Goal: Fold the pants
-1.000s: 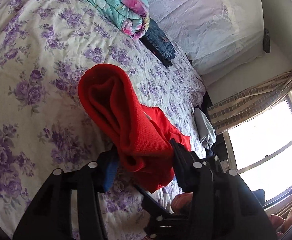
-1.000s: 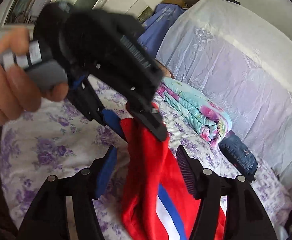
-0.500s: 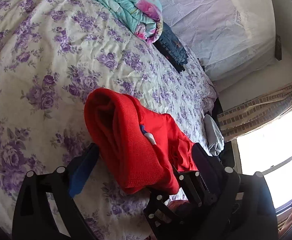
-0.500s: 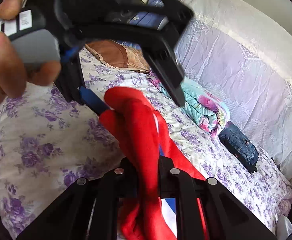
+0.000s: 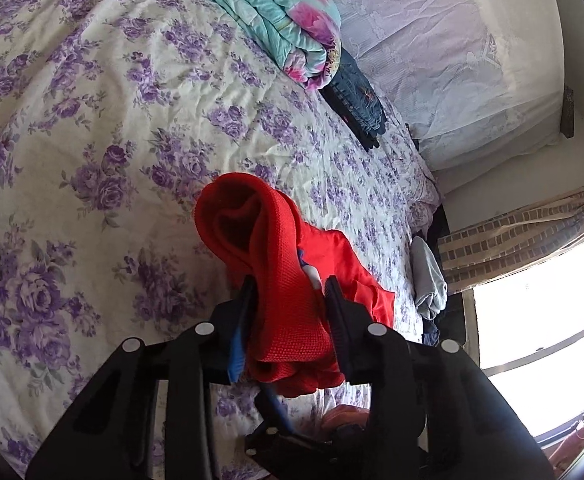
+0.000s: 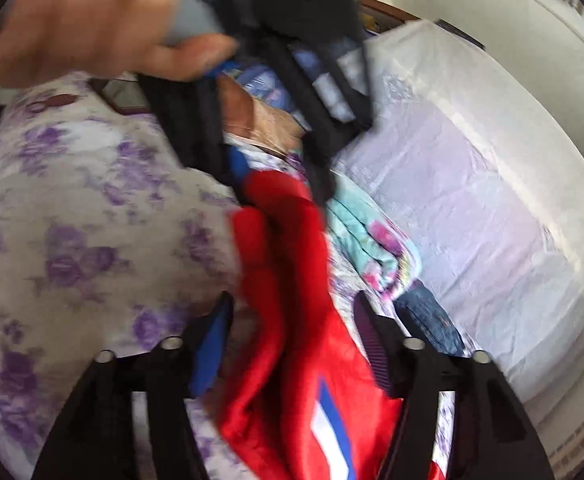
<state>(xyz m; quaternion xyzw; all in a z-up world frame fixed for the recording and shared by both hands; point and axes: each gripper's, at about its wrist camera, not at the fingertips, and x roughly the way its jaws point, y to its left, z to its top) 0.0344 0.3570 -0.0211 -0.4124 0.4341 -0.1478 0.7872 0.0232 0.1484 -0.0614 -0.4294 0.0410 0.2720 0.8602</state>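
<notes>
Red pants (image 5: 275, 240) with a white and blue side stripe (image 6: 328, 420) hang bunched above the floral bedsheet (image 5: 91, 120). My left gripper (image 5: 289, 284) is closing, and both of its pads press on the thick red fold. From the right wrist view, the left gripper (image 6: 275, 178) comes in from above, held by a person's hand (image 6: 91, 20), pinching the top of the pants (image 6: 292, 280). My right gripper (image 6: 292, 300) is opening. The cloth hangs between its fingers, with a gap beside the blue pad (image 6: 211, 344).
A folded teal floral quilt (image 5: 275, 20) and dark folded jeans (image 5: 356, 108) lie at the far side of the bed. Behind them is a white lace cover (image 5: 452, 40). A grey garment (image 5: 428, 284), a curtain (image 5: 512, 236) and a bright window (image 5: 532, 340) are at the right.
The left jaws spread wide, then came together on the red fold. The right jaws clamped the pants half a second ago and have now opened off the cloth, and the right hand sank a little.
</notes>
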